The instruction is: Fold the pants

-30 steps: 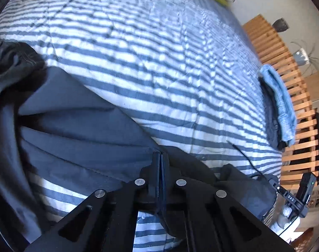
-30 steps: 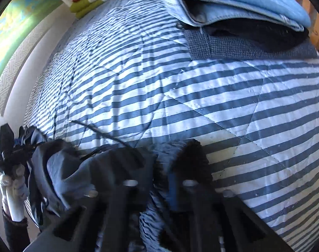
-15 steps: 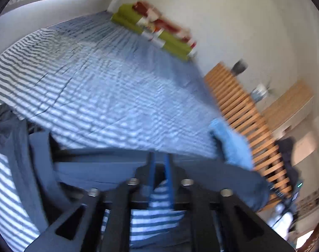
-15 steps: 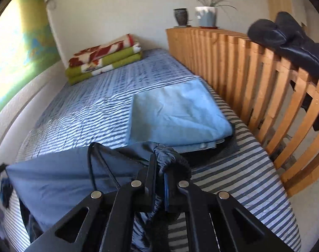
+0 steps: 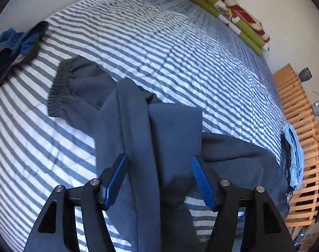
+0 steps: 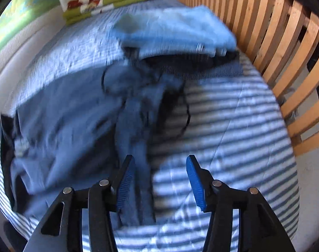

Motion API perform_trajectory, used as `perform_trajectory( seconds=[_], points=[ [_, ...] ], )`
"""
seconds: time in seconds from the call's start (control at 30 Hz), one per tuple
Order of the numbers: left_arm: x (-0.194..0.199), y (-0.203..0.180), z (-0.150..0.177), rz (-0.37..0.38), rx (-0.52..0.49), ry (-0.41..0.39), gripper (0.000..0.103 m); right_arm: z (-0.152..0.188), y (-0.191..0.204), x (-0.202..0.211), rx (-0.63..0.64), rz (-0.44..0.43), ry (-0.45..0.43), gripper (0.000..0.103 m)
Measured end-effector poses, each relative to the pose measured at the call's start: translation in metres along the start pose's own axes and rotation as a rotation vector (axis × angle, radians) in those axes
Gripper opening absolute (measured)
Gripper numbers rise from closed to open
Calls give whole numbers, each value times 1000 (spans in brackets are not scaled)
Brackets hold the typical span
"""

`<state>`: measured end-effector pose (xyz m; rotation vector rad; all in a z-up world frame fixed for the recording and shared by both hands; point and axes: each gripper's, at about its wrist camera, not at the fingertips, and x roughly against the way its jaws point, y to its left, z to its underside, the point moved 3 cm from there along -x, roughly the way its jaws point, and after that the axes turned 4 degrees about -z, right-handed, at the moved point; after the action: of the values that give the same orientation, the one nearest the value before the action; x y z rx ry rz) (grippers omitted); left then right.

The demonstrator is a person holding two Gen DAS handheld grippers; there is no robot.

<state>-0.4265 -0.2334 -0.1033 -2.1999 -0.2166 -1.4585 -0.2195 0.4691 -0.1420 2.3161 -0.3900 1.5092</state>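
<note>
- On the blue-and-white striped quilted bed cover point(image 5: 180, 48), the dark navy fabric pants point(image 5: 138, 138) lie spread out but rumpled, reaching from the near edge toward the middle of the bed.
- One leg ends in a gathered elastic cuff point(image 5: 58, 88) lying flat on the stripes; a squared fold of the same cloth point(image 5: 176, 126) sits doubled over the other leg.
- From the right wrist view, the pants point(image 6: 75, 113) look bunched and creased, with a thin black drawstring point(image 6: 186, 117) looping out onto the cover; this view is blurred, so finer detail is lost.
- The left gripper point(image 5: 159, 180) hangs above the pants with its blue-padded fingers point(image 5: 115, 180) spread wide, nothing between them.
- The right gripper point(image 6: 159, 182) likewise has its fingers point(image 6: 194, 182) wide apart and empty, one over the edge of the pants, the other over bare stripes.
- A stack of folded clothes topped by a light blue garment point(image 6: 172, 31) rests beside the wooden slatted rail point(image 6: 281, 48), just beyond the waist end of the pants.
- A crumpled blue and grey garment point(image 5: 14, 48) lies at the far left edge of the bed, apart from the pants.
- Folded green, red and white blankets point(image 5: 230, 14) are stacked at the head of the bed against the wall.
</note>
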Motion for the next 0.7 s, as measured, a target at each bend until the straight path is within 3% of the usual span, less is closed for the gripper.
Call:
perform_trajectory(
  seconds=[0.07, 0.13, 0.17, 0.2, 0.23, 0.3, 0.33, 0.37, 0.5, 0.57, 0.63, 0.67, 0.7],
  points=[
    [-12, -7, -1, -50, -38, -17, 67, 12, 6, -17, 16, 31, 41, 48],
    [-21, -12, 2, -109, -68, -11, 15, 18, 11, -32, 11, 88, 73, 48],
    [-23, -10, 5, -90, -56, 13, 3, 18, 13, -36, 1, 95, 77, 48],
    [-19, -6, 7, -58, -36, 3, 1, 17, 15, -38, -13, 97, 72, 48],
    [-10, -1, 10, -44, -37, -25, 1, 15, 17, -38, -20, 92, 70, 47],
    [12, 17, 17, -52, -31, -77, 1, 13, 21, -36, -33, 38, 80, 15],
    [28, 32, 22, -33, -6, -100, 1, 12, 22, -33, -32, 57, 70, 11],
    [44, 51, 29, -9, 27, -125, 1, 12, 24, -27, -19, 86, 57, 0],
    [100, 130, 69, -2, 127, -194, 1, 15, 12, 11, -44, 146, -40, 0],
    [116, 175, 94, -81, 186, -197, 6, 19, -2, 29, -85, 172, -60, 0],
    [123, 206, 110, -195, 203, -197, 26, 24, -15, 43, -75, 220, -66, 0],
    [125, 216, 115, -217, 198, -193, 42, 25, -12, 47, -62, 216, -60, 0],
    [126, 223, 117, -212, 202, -189, 49, 28, -9, 49, -48, 188, -46, 1]
  ],
)
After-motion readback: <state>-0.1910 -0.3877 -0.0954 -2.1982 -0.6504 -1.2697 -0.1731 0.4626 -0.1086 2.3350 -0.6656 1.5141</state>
